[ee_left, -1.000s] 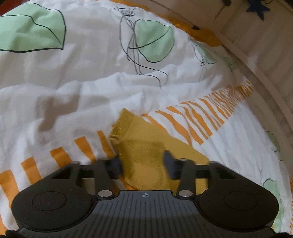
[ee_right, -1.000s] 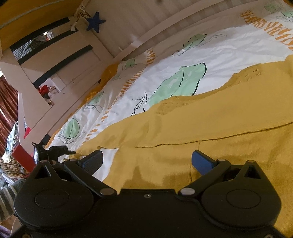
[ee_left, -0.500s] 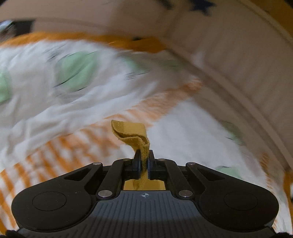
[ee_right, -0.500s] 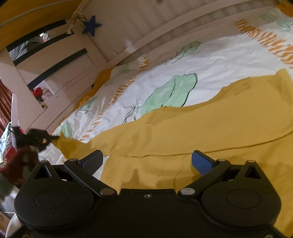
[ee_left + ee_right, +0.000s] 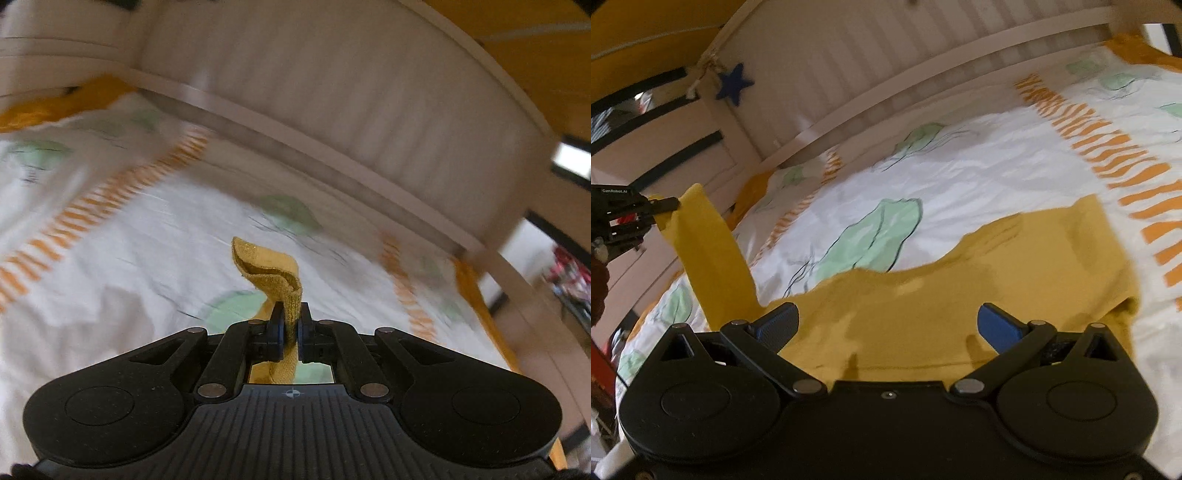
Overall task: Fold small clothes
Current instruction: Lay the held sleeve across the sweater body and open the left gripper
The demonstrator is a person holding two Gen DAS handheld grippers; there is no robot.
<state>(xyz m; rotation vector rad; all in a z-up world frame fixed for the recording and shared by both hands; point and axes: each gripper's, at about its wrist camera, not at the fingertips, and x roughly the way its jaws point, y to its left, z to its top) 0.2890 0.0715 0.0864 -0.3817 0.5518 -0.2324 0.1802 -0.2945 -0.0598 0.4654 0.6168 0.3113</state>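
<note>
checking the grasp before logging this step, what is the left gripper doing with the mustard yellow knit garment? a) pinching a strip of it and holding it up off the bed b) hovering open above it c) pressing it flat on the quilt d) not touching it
a: the left gripper is closed on a strip of the mustard yellow knit garment, which the right wrist view shows raised off the leaf-print white quilt.

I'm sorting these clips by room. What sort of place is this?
Most likely a child's bedroom: the yellow garment lies on a leaf-printed duvet, ringed by a white slatted bed rail with a blue star hanging from it.
</note>
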